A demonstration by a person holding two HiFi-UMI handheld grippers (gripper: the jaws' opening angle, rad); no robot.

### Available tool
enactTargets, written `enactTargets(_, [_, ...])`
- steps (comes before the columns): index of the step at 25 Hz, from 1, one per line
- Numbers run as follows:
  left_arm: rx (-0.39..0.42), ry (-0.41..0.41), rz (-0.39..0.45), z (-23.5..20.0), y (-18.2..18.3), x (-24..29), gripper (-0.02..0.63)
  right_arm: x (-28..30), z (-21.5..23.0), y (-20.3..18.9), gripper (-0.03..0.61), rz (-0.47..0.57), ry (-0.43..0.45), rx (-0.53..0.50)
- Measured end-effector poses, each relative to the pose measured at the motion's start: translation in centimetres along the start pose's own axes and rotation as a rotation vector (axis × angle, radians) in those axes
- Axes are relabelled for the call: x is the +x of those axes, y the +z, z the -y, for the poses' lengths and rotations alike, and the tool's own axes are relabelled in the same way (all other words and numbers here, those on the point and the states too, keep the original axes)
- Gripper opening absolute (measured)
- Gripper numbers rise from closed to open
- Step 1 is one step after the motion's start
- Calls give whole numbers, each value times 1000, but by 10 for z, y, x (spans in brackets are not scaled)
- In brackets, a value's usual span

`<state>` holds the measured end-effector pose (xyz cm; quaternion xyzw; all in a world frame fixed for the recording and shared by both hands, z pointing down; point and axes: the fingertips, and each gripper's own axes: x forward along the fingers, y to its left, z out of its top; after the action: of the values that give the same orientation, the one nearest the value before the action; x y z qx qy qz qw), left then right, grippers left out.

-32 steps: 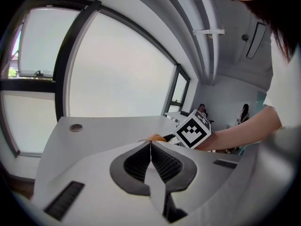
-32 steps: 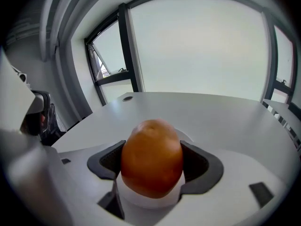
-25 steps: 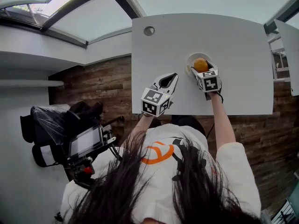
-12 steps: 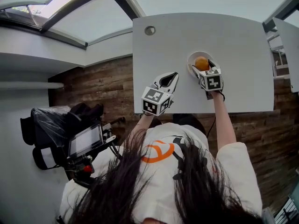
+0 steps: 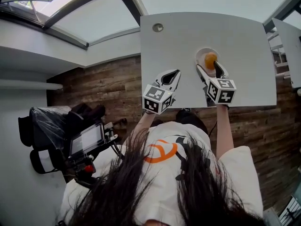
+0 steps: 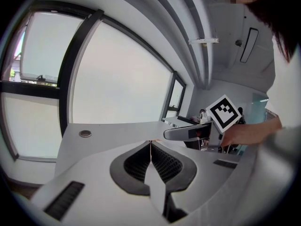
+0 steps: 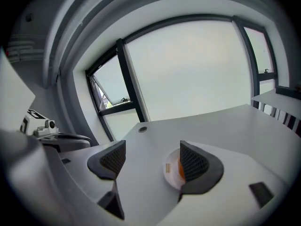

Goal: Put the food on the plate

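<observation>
The right claw [image 7: 153, 153] has drawn back from the plate [image 5: 200, 55] toward the person and the near edge of the desk [image 5: 244, 41]. A second ago its marker cube [image 5: 221, 91] sat close against the orange [image 5: 210, 60], hiding most of the jaws in the head view. Now a clear gap lies between cube and fruit, and both jaws show at full length. They stand wide apart and grip nothing. The orange rests free on the plate, by the tip of the right-hand jaw. The head view itself has also shifted slightly, so the desk now sits further right in it.
</observation>
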<state>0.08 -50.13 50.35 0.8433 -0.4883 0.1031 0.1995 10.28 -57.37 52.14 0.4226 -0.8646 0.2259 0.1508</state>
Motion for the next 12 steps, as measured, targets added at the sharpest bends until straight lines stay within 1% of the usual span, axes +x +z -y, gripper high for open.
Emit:
enactTargets(4, [11, -16, 43, -4, 5, -44, 6, -27, -63, 2, 367, 68, 12, 20])
enactTargets(7, [22, -32, 63, -2, 2, -70, 6, -42, -98, -8, 365, 98, 12, 48])
enactTargets(9, [28, -45, 75, -1, -1, -86, 6, -50, -116, -17, 359, 114, -3, 60])
enactTargets(10, [31, -53, 79, 0, -3, -94, 6, -54, -124, -20, 277, 126, -16, 72])
enactTargets(12, [38, -72, 85, 1, -8, -111, 6, -62, -140, -27, 250, 147, -38, 106])
